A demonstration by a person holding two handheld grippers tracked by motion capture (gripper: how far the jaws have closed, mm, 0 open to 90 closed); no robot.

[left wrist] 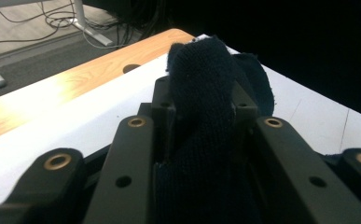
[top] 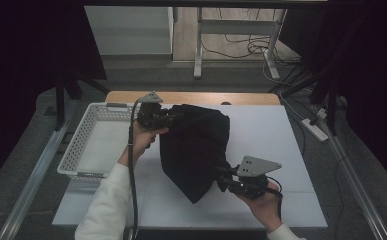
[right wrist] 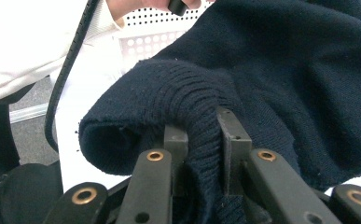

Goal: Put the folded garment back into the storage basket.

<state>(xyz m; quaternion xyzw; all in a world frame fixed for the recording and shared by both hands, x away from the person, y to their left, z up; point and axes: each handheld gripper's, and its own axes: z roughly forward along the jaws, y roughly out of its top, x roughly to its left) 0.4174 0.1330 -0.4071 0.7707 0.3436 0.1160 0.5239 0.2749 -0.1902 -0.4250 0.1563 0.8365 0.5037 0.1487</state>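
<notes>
A: High view, centre of the frame: a dark navy knit garment [top: 196, 150] is hanging over the white table top [top: 266, 135], bunched and draping to a point at the lower centre. The left gripper [top: 167, 118] is gripping its upper left corner; the right gripper [top: 223, 176] is gripping its lower right edge.

B: Left gripper view is confirming that. A fold of the knit [left wrist: 201, 107] is sitting between the two black jaws at mid-frame, and the jaws are pressing in on it from both sides, so they are standing narrow and clamped on cloth. A wooden table edge [left wrist: 75, 84] is running across the upper left, white surface below it.

A: Right gripper view: the ribbed hem [right wrist: 187, 98] is curling over the jaw tips at centre, and a strip of it is passing down between them. Jaws are close together, pinching the ribbing. The body of the garment is spreading across the upper right.

B: A white perforated basket [top: 83, 145] is sitting at the left of the table in the high view, just beside the left hand [top: 142, 142]. The garment is not touching it. A white sleeve [top: 103, 205] is coming in from the bottom left.

A: The right hand [top: 266, 202] is resting low at the bottom right, cable trailing from the gripper.
</notes>
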